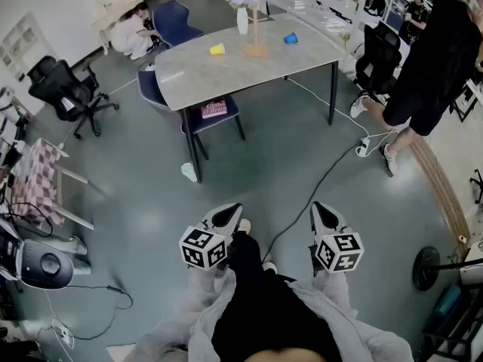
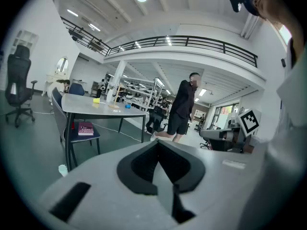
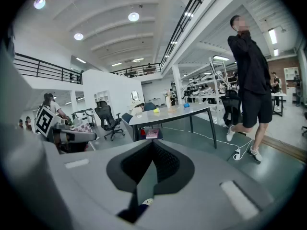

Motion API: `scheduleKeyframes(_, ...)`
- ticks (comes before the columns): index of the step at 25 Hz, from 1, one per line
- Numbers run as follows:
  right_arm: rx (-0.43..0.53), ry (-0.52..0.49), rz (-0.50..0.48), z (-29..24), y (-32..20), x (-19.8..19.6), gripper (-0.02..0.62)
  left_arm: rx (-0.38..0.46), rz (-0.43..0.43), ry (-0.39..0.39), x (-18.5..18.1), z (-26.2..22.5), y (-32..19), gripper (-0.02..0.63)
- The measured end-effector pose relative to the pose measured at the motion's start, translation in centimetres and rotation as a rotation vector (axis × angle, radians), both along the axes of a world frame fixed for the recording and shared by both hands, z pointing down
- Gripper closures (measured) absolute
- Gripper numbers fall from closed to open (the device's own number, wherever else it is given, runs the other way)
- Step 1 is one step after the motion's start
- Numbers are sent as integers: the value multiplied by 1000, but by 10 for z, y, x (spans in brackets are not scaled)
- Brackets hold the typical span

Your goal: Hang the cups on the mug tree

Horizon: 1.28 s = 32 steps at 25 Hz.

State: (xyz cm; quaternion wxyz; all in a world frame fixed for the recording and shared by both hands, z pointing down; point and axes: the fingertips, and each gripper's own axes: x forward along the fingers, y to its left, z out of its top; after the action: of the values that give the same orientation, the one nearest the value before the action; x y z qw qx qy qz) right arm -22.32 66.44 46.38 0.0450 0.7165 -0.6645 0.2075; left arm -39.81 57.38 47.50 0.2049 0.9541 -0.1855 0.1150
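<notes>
Far ahead stands a grey table (image 1: pixel 226 70). On it are a yellow cup (image 1: pixel 217 49), a blue cup (image 1: pixel 290 38) and a wooden mug tree (image 1: pixel 255 45) with nothing hanging on it. My left gripper (image 1: pixel 227 216) and right gripper (image 1: pixel 323 214) hover over the floor near my body, well short of the table, both shut and empty. The left gripper view shows its jaws (image 2: pixel 158 146) together, with the yellow cup (image 2: pixel 97 100) and blue cup (image 2: pixel 127 106) small in the distance. In the right gripper view the jaws (image 3: pixel 152 146) meet too, and the table (image 3: pixel 168 114) lies beyond them.
A white vase (image 1: pixel 242 19) stands beside the mug tree. A blue chair holding a pink book (image 1: pixel 214 108) is tucked under the table's near side. A person in black (image 1: pixel 434 59) stands at the right, and a cable (image 1: pixel 317 187) crosses the floor. Black office chairs (image 1: pixel 64 93) stand at the left.
</notes>
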Motion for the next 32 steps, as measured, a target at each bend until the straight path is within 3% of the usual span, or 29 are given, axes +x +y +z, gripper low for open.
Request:
scheduleKeyframes(17,-27,-51,46,19,11,12,586,-11,24,-54,10,13,18,599)
scheduleKeyframes(26,31,-33,69,4,-38,53,584,12,47,-47,54,7,-35,598)
scheduleKeyframes(27,39,-30,67,1,-48,59,559,14,45,-44,62,5,-46,599)
scheduleKeyframes(29,40,-27,69,-5,-69,73,448,15,47,-35,78,-2,-68,600)
scheduleKeyframes(32,45,-8,81,-19,-99,97,414,25,73,-31,103,-15,-97,599)
